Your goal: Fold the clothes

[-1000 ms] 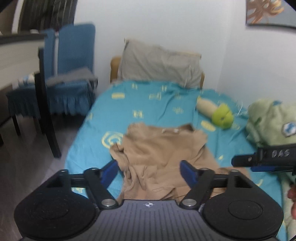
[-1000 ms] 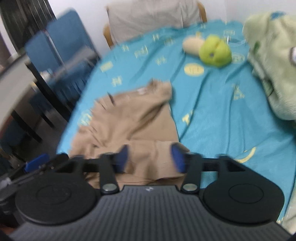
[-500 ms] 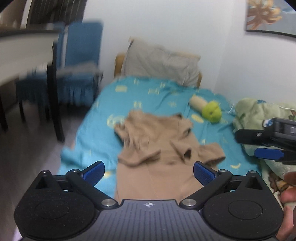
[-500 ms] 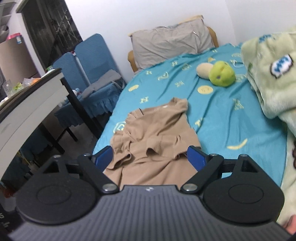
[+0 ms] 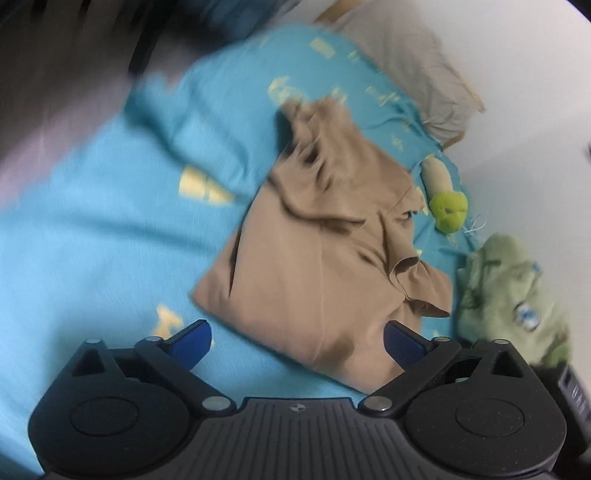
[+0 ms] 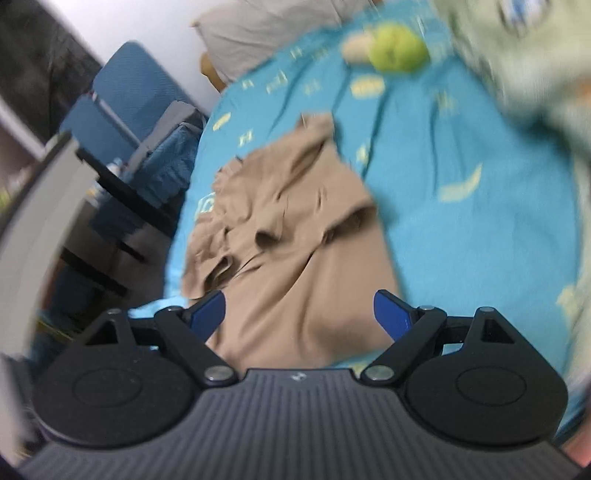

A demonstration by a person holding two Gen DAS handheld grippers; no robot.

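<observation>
**Now: tan garment being framed by two wide-spread tools on the bed**

Here a tan garment (image 5: 325,266) is being shown lying crumpled on the turquoise bed sheet (image 5: 110,229), its upper part bunched into folds and its lower part spread flatter toward the cameras. The near hem is being framed by the left hand-held gripper (image 5: 295,345), whose jaws are closing slightly from their widest spread, with nothing pressed between the blue pads. The same cloth is being seen between the fingers of the right hand-held gripper (image 6: 299,314), which is being held released and empty, well spread. Beyond the garment a green plush toy (image 6: 395,50) is lying on the sheet. A pale green blanket (image 5: 513,295) is heaped just beside it. A grey pillow (image 6: 266,33) is propped at the bed's head. Blue chairs (image 6: 136,110) are standing beside the bed.
</observation>
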